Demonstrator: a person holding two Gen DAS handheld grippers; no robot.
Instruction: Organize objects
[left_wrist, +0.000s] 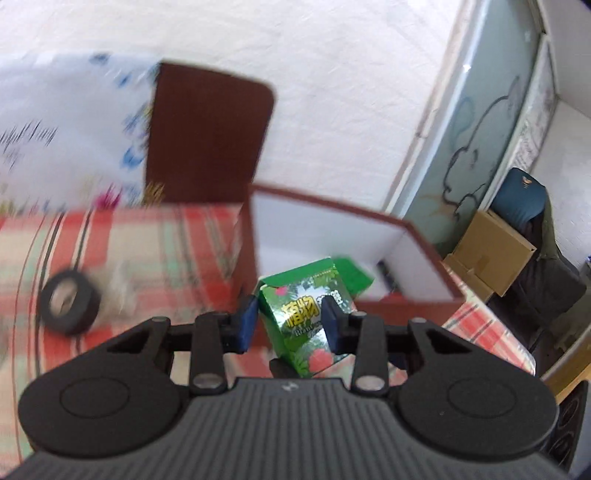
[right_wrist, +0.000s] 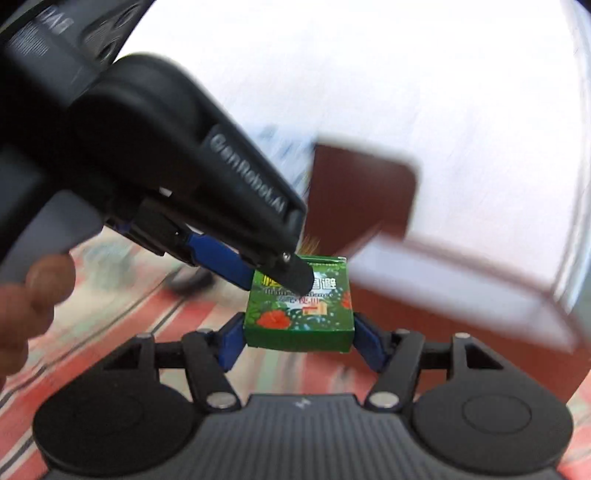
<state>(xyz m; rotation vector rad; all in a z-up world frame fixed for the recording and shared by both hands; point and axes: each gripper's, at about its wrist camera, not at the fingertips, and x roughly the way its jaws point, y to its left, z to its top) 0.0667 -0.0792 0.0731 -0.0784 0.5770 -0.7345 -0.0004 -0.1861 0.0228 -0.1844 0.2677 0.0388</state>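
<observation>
A red plaid cloth covers the tabletop (left_wrist: 155, 236); a black tape roll (left_wrist: 70, 307) lies at left, a brown open box (left_wrist: 369, 254) stands right, white wall behind. The green carton (right_wrist: 299, 306) sits pinched between both grippers: left gripper (left_wrist: 290, 321) and right gripper (right_wrist: 298, 336) jaws each press it. Motion blur smears the backdrop.

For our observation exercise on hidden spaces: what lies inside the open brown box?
A green packet and a small dark item show; the held green carton covers the brown box's near floor.
</observation>
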